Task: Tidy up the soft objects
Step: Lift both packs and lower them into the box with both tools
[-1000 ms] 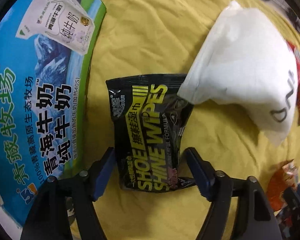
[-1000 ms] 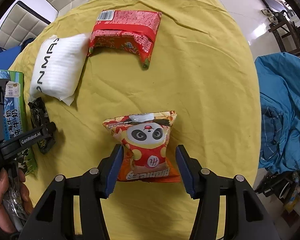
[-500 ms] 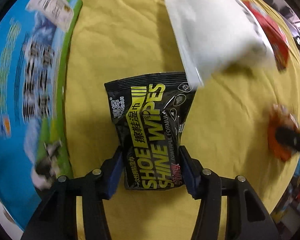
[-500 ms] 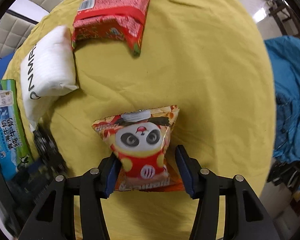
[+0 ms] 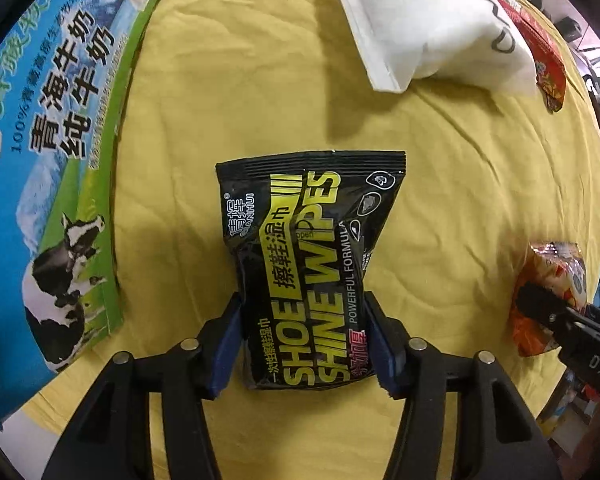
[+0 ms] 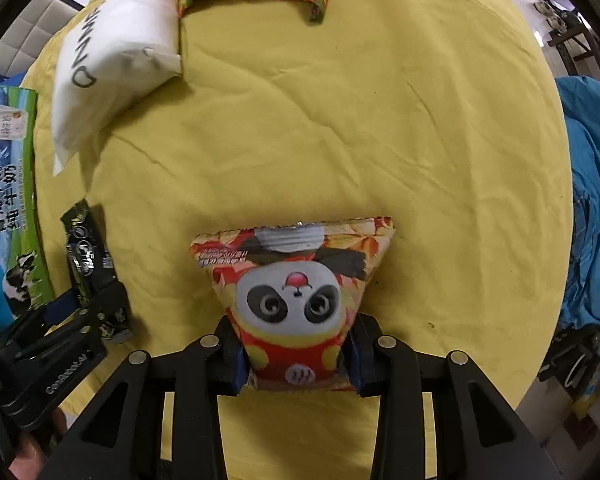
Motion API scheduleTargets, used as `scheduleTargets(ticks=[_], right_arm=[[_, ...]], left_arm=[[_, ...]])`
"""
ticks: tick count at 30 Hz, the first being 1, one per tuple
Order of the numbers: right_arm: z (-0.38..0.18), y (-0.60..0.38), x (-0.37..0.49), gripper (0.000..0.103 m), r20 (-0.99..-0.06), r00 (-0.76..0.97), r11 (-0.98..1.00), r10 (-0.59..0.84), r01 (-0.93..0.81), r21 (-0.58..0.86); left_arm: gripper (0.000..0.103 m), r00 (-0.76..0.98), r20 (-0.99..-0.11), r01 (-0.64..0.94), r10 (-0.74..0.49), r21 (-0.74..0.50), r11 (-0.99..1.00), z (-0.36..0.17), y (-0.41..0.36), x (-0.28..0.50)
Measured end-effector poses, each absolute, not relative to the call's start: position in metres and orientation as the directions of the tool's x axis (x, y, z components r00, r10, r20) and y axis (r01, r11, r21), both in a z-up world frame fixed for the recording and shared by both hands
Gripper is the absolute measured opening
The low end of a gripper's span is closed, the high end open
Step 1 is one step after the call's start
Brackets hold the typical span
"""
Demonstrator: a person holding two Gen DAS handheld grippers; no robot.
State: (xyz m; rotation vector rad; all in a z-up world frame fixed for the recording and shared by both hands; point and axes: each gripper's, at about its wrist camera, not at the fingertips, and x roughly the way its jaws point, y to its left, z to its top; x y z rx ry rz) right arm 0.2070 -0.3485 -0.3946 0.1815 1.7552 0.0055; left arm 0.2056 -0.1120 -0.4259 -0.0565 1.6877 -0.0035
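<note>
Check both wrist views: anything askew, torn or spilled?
Nothing torn or spilled. Only oddity: the shoe wipes pack and panda snack bag are pinched narrow at their lower ends by the left hand-held gripper and right hand-held gripper.

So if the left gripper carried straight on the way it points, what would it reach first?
The left gripper, shut on the shoe wipes pack, has bare yellow cloth ahead; further on, probably the white pillow pack, slightly right. Depth is unclear.
</note>
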Motion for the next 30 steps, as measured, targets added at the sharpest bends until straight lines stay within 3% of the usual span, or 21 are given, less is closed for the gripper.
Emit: scheduleTargets(ticks=[8, 16, 21, 30], right_arm=[[-0.368, -0.336, 0.192, 0.036, -0.988, -0.106, 0.988, 0.108, 0.117, 0.096], [-0.304, -0.330, 0.164, 0.035, -0.985, 0.006, 0.977, 0.172, 0.130, 0.172], [-0.253, -0.318, 0.152, 0.035, -0.973, 0.081, 0.967, 0.214, 0.122, 0.223], [-0.175, -0.206, 0.151, 0.035, -0.946, 0.212, 0.964, 0.245, 0.049, 0.261]], left_arm=[[0.048, 0.008, -1.000, 0.037, 0.024, 0.025, 0.999, -0.367, -0.125, 0.200], [0.048, 0.147, -0.989, 0.078, -0.007, 0.005, 0.997, -0.279, -0.129, 0.173], [0.048, 0.227, -0.972, 0.082, -0.061, -0.043, 0.996, -0.209, -0.105, 0.149], [0.048, 0.336, -0.939, 0.074, -0.070, -0.048, 0.996, -0.147, -0.039, 0.138]])
